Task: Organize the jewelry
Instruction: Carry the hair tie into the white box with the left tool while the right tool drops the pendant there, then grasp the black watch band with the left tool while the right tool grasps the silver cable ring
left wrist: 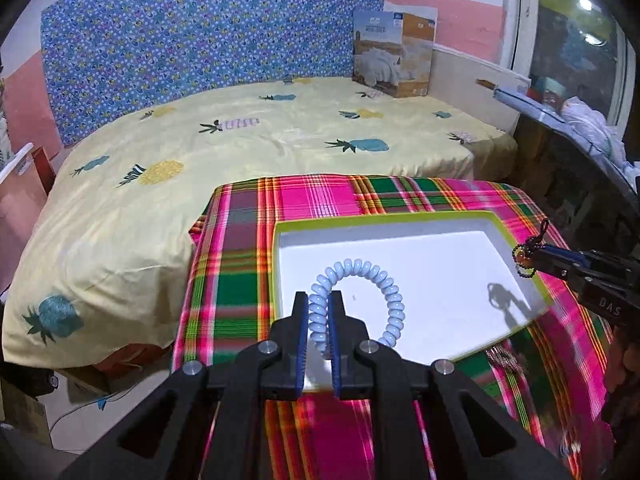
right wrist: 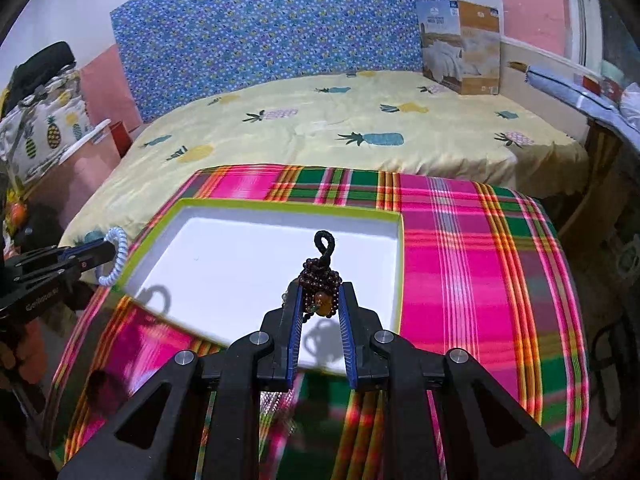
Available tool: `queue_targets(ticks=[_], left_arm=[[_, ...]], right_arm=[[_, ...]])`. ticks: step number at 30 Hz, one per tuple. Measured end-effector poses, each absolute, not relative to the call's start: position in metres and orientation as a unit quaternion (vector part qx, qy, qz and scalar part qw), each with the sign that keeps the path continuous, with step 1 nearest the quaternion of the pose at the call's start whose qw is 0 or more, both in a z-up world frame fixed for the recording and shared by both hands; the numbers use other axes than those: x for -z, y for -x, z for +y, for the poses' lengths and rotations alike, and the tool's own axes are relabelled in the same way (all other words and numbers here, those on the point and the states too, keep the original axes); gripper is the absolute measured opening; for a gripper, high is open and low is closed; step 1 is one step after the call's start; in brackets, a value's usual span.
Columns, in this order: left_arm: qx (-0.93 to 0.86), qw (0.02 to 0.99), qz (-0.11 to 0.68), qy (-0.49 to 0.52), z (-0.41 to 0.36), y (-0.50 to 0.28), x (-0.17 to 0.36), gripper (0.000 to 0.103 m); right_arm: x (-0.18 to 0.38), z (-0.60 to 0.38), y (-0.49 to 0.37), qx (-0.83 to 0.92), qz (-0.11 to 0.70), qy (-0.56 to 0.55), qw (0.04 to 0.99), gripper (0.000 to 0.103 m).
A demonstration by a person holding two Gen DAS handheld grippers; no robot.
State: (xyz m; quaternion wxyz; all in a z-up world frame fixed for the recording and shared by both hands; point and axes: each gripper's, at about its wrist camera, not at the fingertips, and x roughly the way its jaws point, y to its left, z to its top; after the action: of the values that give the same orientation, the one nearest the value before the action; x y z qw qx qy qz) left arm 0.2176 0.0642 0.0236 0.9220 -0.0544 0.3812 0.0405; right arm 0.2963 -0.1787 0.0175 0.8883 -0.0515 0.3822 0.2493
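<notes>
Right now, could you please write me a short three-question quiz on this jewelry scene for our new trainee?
1. True or false: the left gripper is closed on the pale blue coil bracelet.
2. Which item does the right gripper hold? A) a gold ring B) the dark bead bracelet C) a silver watch
3. Fill in the blank: the white tray has a ____ rim and sits on the plaid cloth.

Key: 1. True. 2. B. 3. Green; both items hang above the tray, casting shadows on its floor, and nothing lies inside it.
</notes>
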Motion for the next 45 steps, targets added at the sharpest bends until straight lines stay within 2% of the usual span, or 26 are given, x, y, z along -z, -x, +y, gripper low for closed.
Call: queue_targets(ticks=[8,17,23,27,34,45], left_arm=[[-0.056,0.908,0.412,0.046,0.069,-0.268,0.002,0.010],[-0.066,0.897,0.435,0.042,0.072,-0.291,0.020,0.011],[-0.062,0.898,0.433,0.048,0.072,-0.289,0.017,0.011],[-0.058,0.905,0.418,0.054,0.072,-0.278,0.006,0.025],[-0.056,0.914,0.399,0.054,0.070,-0.245,-0.016,0.025],[-0.039,0.927,0.369,0.055,0.054,-0.167,-0.042,0.025]], right_arm=[[0.008,-0.169,-0.352,-0.230,0.411,0.056,0.880,0.018],[0.026,-0.163,-0.374,-0.217,0.436,0.065,0.871,0.019],[0.022,-0.164,-0.374,-0.215,0.438,0.061,0.871,0.028],[0.013,-0.168,-0.366,-0.215,0.431,0.061,0.874,0.030],[-0.010,-0.177,-0.334,-0.223,0.412,0.051,0.882,0.030],[-0.040,-0.200,-0.238,-0.247,0.372,0.039,0.894,0.030]])
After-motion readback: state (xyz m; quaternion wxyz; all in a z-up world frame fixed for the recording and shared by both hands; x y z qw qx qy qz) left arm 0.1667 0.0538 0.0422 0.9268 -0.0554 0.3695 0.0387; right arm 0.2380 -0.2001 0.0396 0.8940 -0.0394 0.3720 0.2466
